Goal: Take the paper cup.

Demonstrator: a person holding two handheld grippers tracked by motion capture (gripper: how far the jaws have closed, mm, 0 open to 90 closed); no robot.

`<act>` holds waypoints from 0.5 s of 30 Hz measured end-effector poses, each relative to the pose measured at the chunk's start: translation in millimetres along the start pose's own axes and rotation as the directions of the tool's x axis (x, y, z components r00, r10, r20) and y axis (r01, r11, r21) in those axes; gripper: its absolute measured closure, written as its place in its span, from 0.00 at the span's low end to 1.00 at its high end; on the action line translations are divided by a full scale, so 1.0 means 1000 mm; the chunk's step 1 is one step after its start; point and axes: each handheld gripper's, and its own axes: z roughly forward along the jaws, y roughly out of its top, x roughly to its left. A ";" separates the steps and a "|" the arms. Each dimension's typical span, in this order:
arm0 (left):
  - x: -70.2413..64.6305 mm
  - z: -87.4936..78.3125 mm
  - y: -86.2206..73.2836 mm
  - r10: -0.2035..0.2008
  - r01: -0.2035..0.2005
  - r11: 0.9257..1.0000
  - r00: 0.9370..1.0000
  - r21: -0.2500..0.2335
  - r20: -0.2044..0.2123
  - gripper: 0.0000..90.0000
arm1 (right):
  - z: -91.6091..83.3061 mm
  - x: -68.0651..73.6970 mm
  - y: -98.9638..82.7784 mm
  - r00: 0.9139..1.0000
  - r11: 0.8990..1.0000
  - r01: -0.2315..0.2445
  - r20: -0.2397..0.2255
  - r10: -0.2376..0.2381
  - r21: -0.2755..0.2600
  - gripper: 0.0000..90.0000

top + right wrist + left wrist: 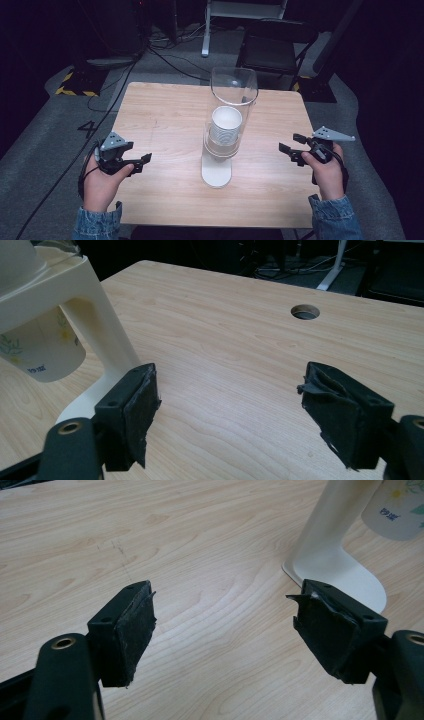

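We see wood-grain table [165,115], rectangular, pale. Dispenser [222,135] stands mid-table between our grippers, well apart from both: clear tube on cream stand, stack of white paper cups [226,125] inside. Left gripper [134,162] low at table's left, jaws apart, nothing between. Right gripper [291,147] at right edge, jaws apart, nothing between.
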 end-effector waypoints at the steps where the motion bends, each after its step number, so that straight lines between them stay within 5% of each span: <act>1: -0.001 -0.001 0.000 0.001 -0.001 1.000 1.000 -0.001 0.005 0.27 | 0.000 0.000 0.000 1.000 1.000 0.009 0.000 -0.009 0.001 0.26; 15: -0.007 0.003 0.001 0.027 -0.028 0.999 0.999 0.016 0.024 0.27 | 0.000 0.003 0.002 1.000 1.000 0.020 0.010 -0.020 -0.011 0.24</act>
